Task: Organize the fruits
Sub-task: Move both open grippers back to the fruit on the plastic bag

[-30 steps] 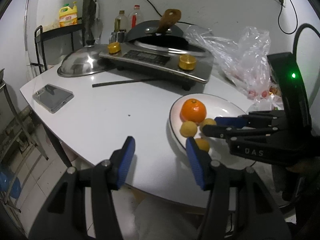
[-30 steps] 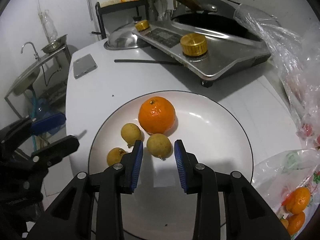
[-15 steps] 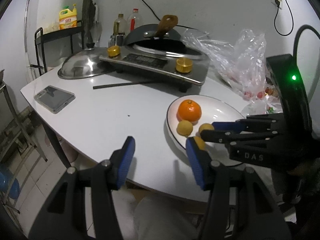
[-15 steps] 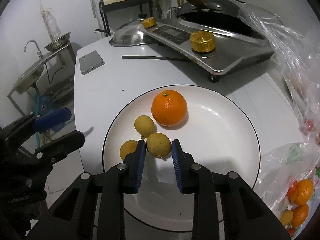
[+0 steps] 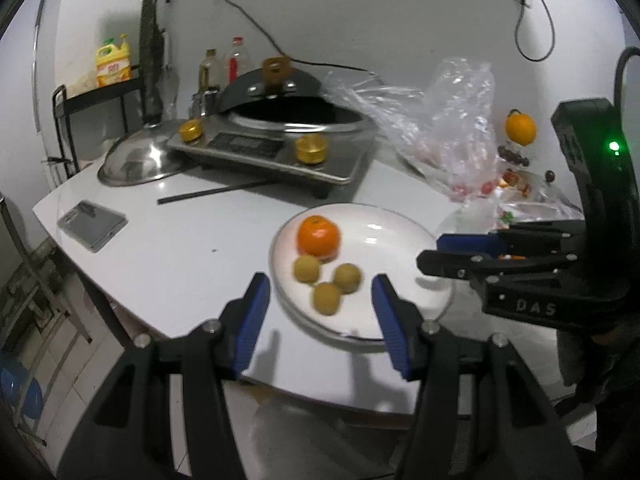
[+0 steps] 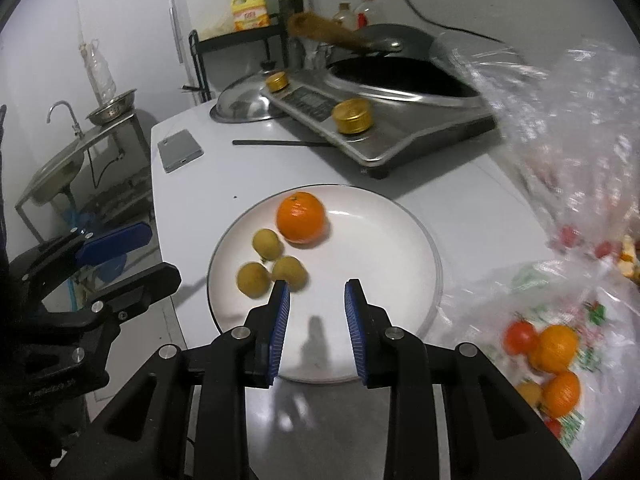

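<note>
A white plate (image 6: 384,248) on the white table holds an orange (image 6: 301,217) and three small yellow fruits (image 6: 289,271). The plate (image 5: 384,240), the orange (image 5: 318,236) and the small fruits (image 5: 327,298) also show in the left wrist view. My right gripper (image 6: 317,320) is open and empty above the plate's near rim, just right of the small fruits. My left gripper (image 5: 320,320) is open and empty over the plate's near edge. A printed plastic bag (image 6: 560,360) at the right holds more oranges and tomatoes.
A cooker with a black pan (image 6: 400,92) stands at the back with a steel lid (image 6: 244,104) beside it. A phone (image 6: 180,150) and a black stick (image 6: 280,143) lie on the table. A clear plastic bag (image 5: 440,120) lies behind the plate. The table edge is near at the left.
My right gripper has opened, let go of a small yellow fruit on the plate and drawn back. My left gripper has swung right, so the plate now lies between its fingers.
</note>
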Demonstrator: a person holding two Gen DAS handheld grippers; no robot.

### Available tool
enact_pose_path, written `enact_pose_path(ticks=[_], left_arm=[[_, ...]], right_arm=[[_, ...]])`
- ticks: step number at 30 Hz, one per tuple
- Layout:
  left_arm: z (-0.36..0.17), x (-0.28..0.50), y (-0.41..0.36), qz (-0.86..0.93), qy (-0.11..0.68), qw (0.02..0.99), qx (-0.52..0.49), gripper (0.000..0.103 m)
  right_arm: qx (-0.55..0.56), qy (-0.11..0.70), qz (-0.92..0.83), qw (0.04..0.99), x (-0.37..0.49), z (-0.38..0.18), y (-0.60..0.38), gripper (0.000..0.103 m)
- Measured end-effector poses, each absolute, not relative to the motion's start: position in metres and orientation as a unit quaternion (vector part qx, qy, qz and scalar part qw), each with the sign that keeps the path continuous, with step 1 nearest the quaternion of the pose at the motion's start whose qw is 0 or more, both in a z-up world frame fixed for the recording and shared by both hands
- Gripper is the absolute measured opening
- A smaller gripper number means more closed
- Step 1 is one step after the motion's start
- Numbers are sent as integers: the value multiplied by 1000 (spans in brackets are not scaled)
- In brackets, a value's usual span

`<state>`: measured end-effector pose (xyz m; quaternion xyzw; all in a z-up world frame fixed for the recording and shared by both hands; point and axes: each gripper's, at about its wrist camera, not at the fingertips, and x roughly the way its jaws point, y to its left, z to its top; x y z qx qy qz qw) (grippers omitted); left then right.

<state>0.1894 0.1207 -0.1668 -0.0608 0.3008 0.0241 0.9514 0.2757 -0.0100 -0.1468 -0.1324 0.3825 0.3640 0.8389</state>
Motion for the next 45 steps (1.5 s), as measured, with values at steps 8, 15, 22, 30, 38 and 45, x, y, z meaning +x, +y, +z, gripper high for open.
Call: enact_pose_path(ticks=[8,15,22,30,38,45], left_arm=[[-154,193,71,-4,298,954,-41,55],[-149,197,34,-21,302,953,-24,55],[-146,204,0,-34,307,951,-7,55],[-150,215,-37,-52,317,947,9,55],[-159,233,-72,-71,334,940,23,55],[-175,254,-90,-84,354,931,28,54]], right_arm=[[-109,371,342,856,268,-133,-70,38],[-91,359,323,871,263,-125,-117,38],[-72,352,304,882,264,-122,-158,38],[-60,356,280,889,267,-130,-203,38],[-45,367,267,890,278,-142,-236,38],[-40,377,280,882,292,-151,-241,38]])
